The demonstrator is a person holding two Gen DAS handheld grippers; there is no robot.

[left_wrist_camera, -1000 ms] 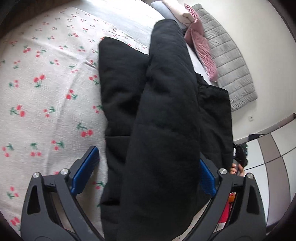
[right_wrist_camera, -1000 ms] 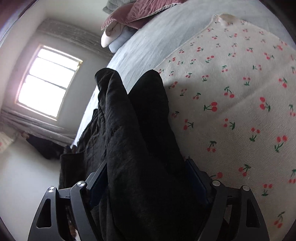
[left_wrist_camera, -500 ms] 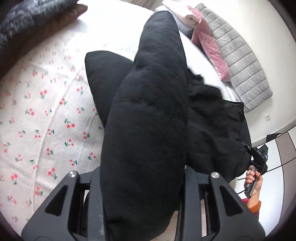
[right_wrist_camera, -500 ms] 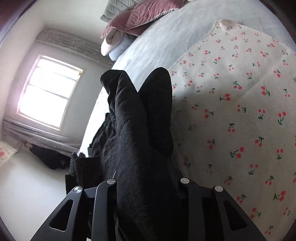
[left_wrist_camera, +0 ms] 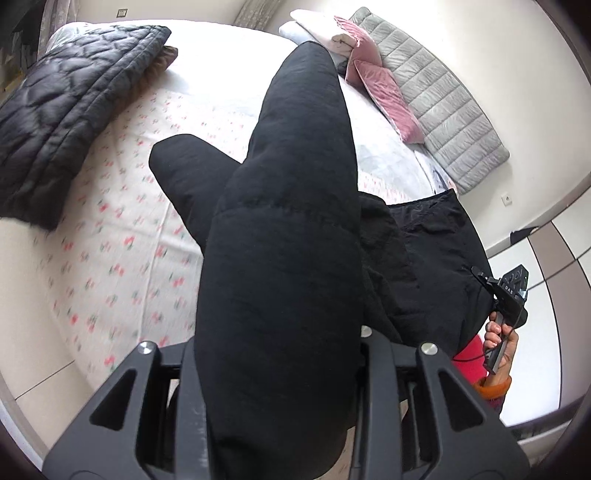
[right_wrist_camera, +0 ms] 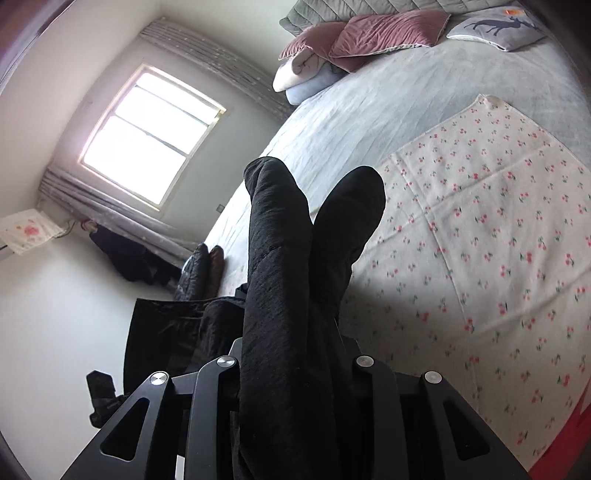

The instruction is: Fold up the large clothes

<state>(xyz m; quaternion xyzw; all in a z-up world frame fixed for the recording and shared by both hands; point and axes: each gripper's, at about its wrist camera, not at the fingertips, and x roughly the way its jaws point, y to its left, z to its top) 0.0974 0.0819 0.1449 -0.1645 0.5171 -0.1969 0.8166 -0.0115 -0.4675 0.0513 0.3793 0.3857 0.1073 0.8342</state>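
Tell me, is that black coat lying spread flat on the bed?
No. The black coat is lifted and bunched, clamped between both grippers' fingers, its puffy sleeves sticking up above the cherry-print blanket.

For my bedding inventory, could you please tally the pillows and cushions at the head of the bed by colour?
Pink cushions: 2
Grey deer cushion: 1
White pillow: 1
Pale blue pillow: 1
Total: 5

The other tool (left_wrist_camera: 511, 291) bears small white letters reading "DAS".
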